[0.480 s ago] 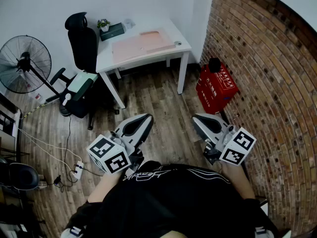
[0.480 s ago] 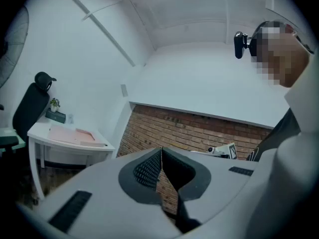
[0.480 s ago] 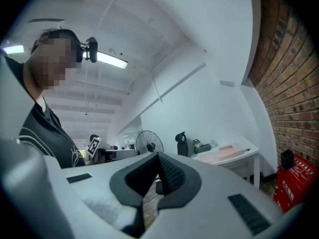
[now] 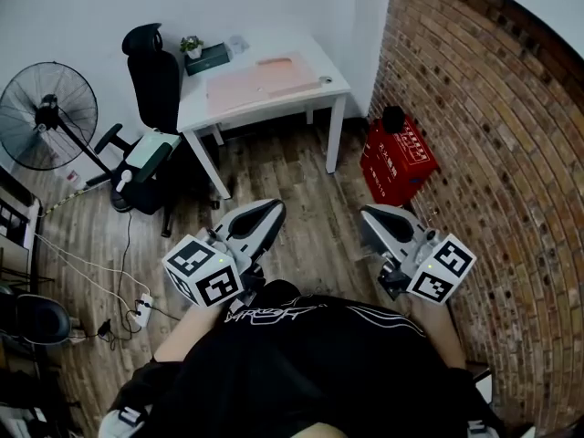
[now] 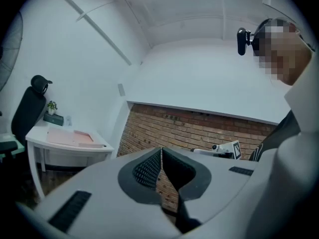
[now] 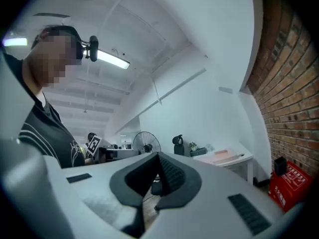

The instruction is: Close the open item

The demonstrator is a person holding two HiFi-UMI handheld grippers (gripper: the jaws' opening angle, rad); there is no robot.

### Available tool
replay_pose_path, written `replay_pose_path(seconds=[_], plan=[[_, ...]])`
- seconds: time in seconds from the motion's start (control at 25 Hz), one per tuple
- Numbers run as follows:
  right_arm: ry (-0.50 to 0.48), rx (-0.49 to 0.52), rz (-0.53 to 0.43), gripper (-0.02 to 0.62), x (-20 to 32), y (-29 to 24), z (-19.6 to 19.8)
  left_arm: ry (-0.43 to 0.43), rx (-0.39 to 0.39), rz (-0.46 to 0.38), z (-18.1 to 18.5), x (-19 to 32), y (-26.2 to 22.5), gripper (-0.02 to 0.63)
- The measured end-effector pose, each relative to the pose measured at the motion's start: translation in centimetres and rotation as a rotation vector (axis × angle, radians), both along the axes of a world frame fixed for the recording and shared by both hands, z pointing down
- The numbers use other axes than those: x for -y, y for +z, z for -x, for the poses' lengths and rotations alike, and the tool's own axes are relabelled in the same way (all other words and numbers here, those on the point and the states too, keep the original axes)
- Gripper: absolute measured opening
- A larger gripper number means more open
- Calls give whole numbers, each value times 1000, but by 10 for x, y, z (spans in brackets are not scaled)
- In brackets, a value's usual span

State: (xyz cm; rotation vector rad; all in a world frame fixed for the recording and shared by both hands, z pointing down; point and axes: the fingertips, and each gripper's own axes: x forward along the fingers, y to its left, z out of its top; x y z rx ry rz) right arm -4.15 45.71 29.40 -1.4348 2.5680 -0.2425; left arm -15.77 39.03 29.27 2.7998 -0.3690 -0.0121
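A white desk (image 4: 336, 87) stands against the far wall, a few steps ahead. A flat pink item (image 4: 260, 80) lies on it; from here I cannot tell whether it is open. The same pink item (image 5: 75, 137) shows at the left of the left gripper view and small (image 6: 224, 156) in the right gripper view. My left gripper (image 4: 272, 210) and right gripper (image 4: 370, 215) are held level in front of the person's body, far from the desk. Both are shut with nothing between the jaws, as the left gripper (image 5: 161, 156) and right gripper (image 6: 158, 158) views show.
A black office chair (image 4: 153, 85) sits left of the desk, and a standing fan (image 4: 46, 117) is further left. A red crate (image 4: 398, 161) rests by the brick wall (image 4: 493, 153) on the right. Cables and a power strip (image 4: 143, 310) lie on the wooden floor.
Hardly anything: the head view has shifted slightly and the left gripper has edged a little forward. Both grippers stay shut and empty.
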Motion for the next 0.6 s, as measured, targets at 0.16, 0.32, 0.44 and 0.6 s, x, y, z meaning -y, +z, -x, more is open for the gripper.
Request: replay_pose_path(seconds=[0.16, 0.32, 0.44, 0.6], plan=[[49, 1, 1, 0, 7, 3, -11, -47, 30, -40, 2, 9, 3, 37], [88, 1, 18, 106, 22, 10, -20, -85, 26, -28, 8, 28, 6, 41], [103, -3, 39, 142, 41, 18, -26, -92, 15, -4, 8, 50, 14, 114], [132, -35, 68, 212, 79, 34, -36, -102, 25, -16, 2, 93, 27, 195]])
